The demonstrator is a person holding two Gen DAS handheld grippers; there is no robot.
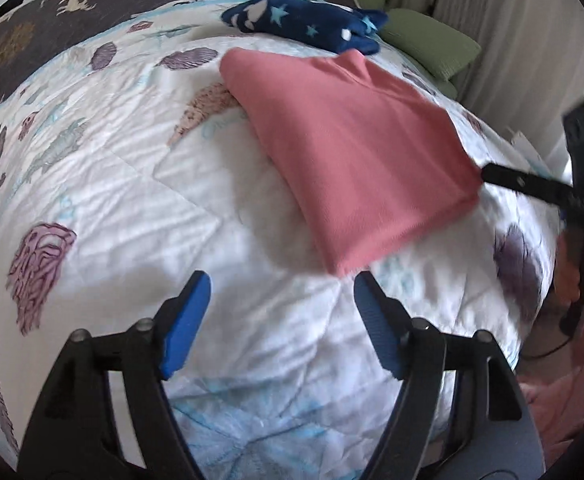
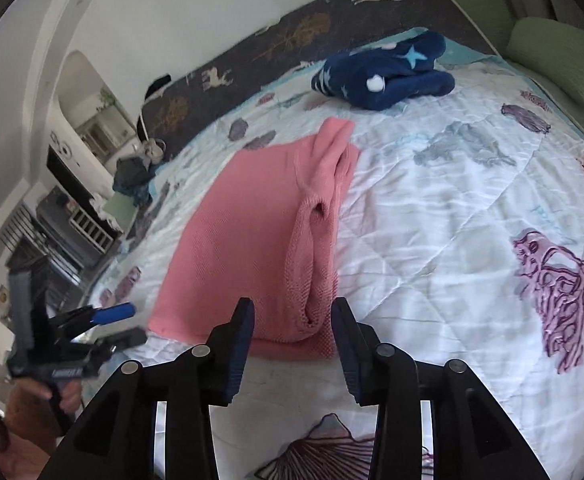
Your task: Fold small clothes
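Observation:
A pink knitted garment [image 1: 347, 152] lies folded into a flat rectangle on the white quilted bed cover [image 1: 132, 184]. It also shows in the right wrist view [image 2: 244, 248], with its folded edges facing the camera. My left gripper [image 1: 282, 284] is open and empty, just short of the garment's near corner. My right gripper [image 2: 292, 312] is open and empty, its fingers on either side of the garment's near edge. In the left wrist view the right gripper [image 1: 487, 174] touches the garment's right corner. The left gripper shows in the right wrist view [image 2: 128, 322], to the garment's left.
A dark blue star-patterned garment [image 1: 303, 22] lies bunched at the far end of the bed, also in the right wrist view [image 2: 383, 72]. Green pillows [image 2: 555, 60] sit at the far right. A dark patterned blanket [image 1: 92, 0] runs along the bed's far edge. Shelving [image 2: 72, 216] stands at left.

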